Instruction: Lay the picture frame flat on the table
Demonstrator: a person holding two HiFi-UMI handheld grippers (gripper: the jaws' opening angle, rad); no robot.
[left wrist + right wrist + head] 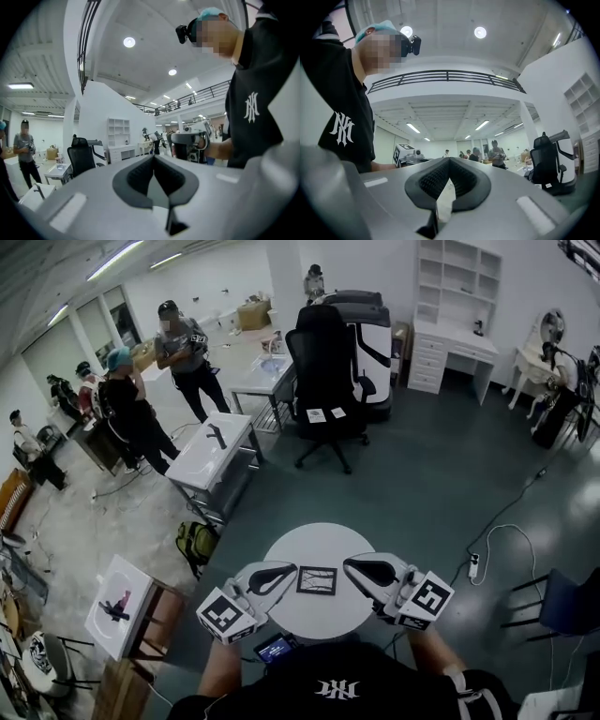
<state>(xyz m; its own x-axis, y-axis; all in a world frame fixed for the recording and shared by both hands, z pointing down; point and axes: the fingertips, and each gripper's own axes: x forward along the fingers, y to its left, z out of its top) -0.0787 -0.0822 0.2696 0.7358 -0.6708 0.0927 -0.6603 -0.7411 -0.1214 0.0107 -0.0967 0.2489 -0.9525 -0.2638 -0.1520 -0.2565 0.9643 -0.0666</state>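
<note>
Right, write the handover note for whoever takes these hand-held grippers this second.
Left hand-held gripper: shut, empty, just left of the frame.
Right hand-held gripper: shut, empty, just right of it.
Picture frame: appears to lie flat mid round table.
Done: frame looks laid down.
Left: probably nothing but lifting both clear.

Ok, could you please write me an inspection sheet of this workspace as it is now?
Surface: round white table, holding only the frame.
Job's things: picture frame lies flat near the table's middle.
Clutter: nothing seen on the table.
Grippers: left gripper and right gripper both shut, empty, one on each side of the frame.
Cables: white power strip with its cord on the floor, right.
Surroundings: black office chair, backpack, people standing far left.
</note>
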